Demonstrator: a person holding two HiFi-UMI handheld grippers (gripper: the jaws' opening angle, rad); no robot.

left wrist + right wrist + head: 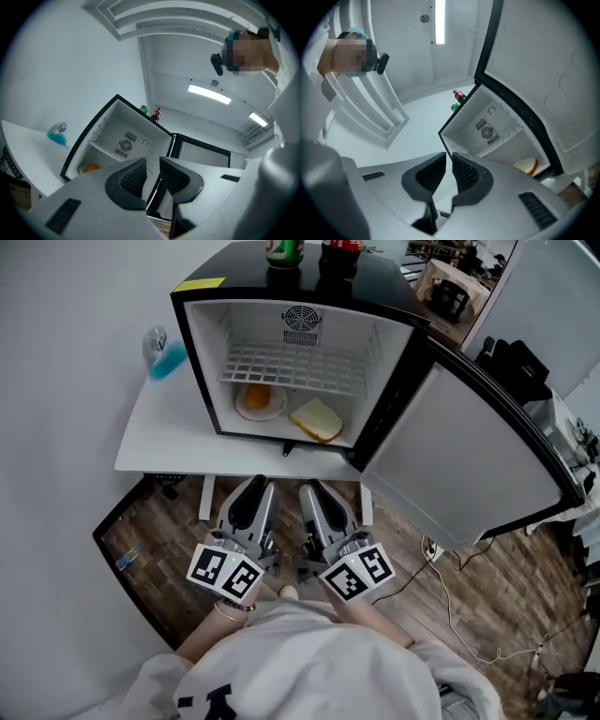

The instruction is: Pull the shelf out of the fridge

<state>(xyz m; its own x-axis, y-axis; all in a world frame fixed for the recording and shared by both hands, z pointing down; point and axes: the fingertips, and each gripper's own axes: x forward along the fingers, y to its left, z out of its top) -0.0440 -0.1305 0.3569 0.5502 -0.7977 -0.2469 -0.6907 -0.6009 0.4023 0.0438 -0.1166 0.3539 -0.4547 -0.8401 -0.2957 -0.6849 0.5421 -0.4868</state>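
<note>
The white wire-grid shelf (pixel 295 368) lies level, halfway up inside the open black mini fridge (pixel 242 273) on the white counter (pixel 155 442). Its long axis runs side to side, straight ahead and well apart from both grippers, which are about equally near. The left hand-held gripper (pixel 251 491) is barely parted and empty; the right hand-held gripper (pixel 317 495) is closed and empty. The shelf's thin, rigid front wire looks easy to pinch.

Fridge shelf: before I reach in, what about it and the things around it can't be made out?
- Wire shelf side supports: head view, too small to tell how it sits.
- Plate with the orange: right gripper view, hidden behind the right gripper; only the bread shows.
- Two bottles on the fridge top: head view, cut off by the top edge.
</note>
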